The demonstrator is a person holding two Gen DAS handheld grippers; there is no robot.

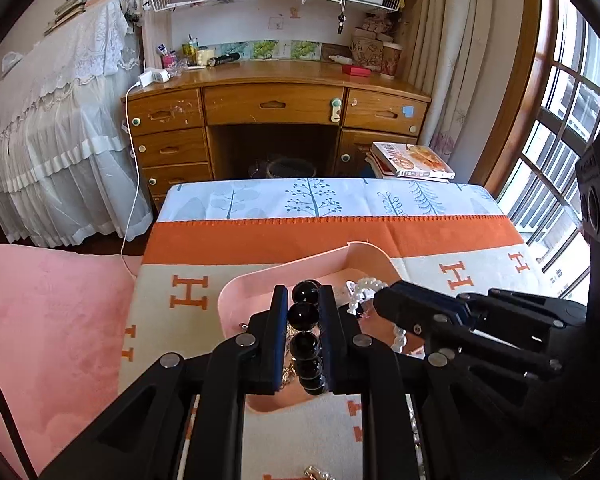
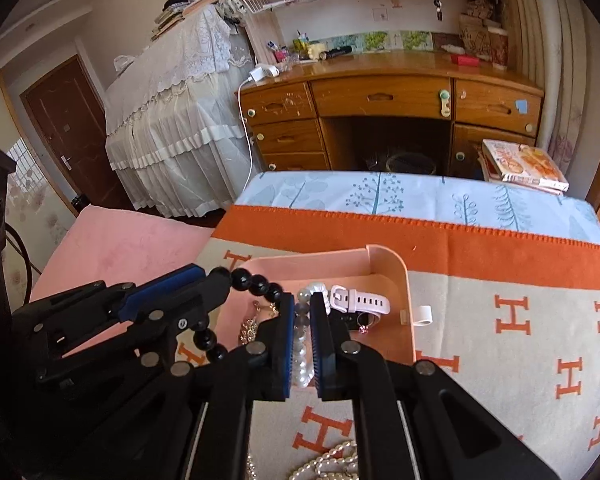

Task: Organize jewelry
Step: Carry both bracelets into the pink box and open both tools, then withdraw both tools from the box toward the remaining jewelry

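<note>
A pink tray [image 1: 260,280] [image 2: 404,280] sits on the orange and cream blanket. My left gripper [image 1: 304,304] is shut on a black bead bracelet [image 1: 306,344] and holds it over the tray; the bracelet also shows in the right wrist view [image 2: 256,284]. My right gripper [image 2: 302,312] is shut on a white pearl bracelet [image 2: 302,356] over the tray; its pearls show in the left wrist view [image 1: 366,288]. Inside the tray lie a white watch [image 2: 360,302], a ring [image 2: 364,326] and a gold chain [image 2: 250,326].
A pearl necklace [image 2: 332,460] lies on the blanket [image 2: 500,320] near me. A small white clip [image 2: 422,314] sits just right of the tray. A wooden desk [image 1: 276,104] and a stack of books [image 1: 412,160] stand beyond the bed. A pink rug [image 1: 52,320] lies at left.
</note>
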